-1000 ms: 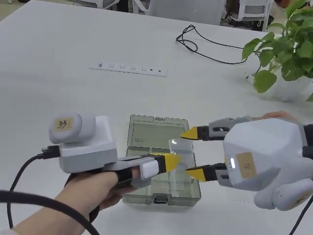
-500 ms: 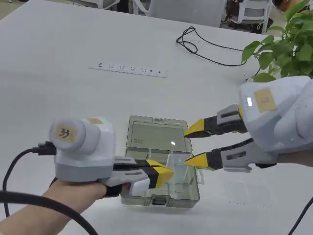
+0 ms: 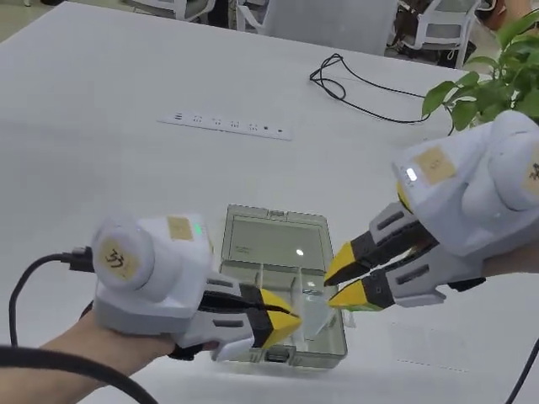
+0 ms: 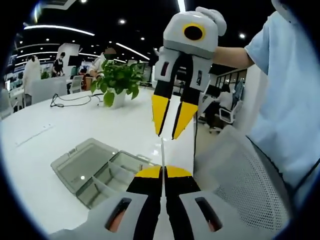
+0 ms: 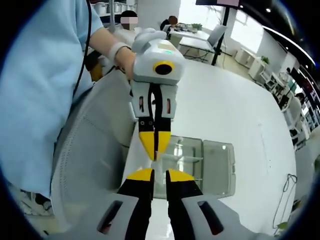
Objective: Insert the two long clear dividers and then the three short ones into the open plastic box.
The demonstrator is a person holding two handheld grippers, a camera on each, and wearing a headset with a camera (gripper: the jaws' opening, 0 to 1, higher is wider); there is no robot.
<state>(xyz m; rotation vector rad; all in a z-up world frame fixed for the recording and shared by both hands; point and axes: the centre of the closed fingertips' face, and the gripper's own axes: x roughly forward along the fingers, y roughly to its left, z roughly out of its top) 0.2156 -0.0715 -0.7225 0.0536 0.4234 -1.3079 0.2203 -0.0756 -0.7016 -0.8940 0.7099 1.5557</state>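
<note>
Jaws clenched, your left hand-held gripper (image 3: 288, 320) pinches a thin clear plastic divider (image 4: 161, 150), which the left gripper view shows edge-on as a fine line rising from between the yellow tips. Your right hand-held gripper (image 3: 341, 282) faces it tip to tip, its yellow-tipped jaws narrowly parted on either side of the divider's far edge; whether they touch the sheet cannot be told. In the head view the two meet just above the near right part of the open clear plastic box (image 3: 253, 282). The box lies on the white worktop (image 3: 101, 93) with its hinged lid (image 3: 274, 240) folded flat on the side away from you, and clear partitions stand in its base. There the divider reads as a faint glassy pane between the two sets of tips, over the base of the box. Whether it is a long piece or a short one cannot be told. The right gripper view looks past its own parted jaws at the left hand-held gripper's closed tips, with the box beyond them. Farther back on the worktop lie a white power strip (image 3: 232, 126) and a looped black cable (image 3: 362, 80), and a green potted plant (image 3: 497, 76) stands at the far right.
</note>
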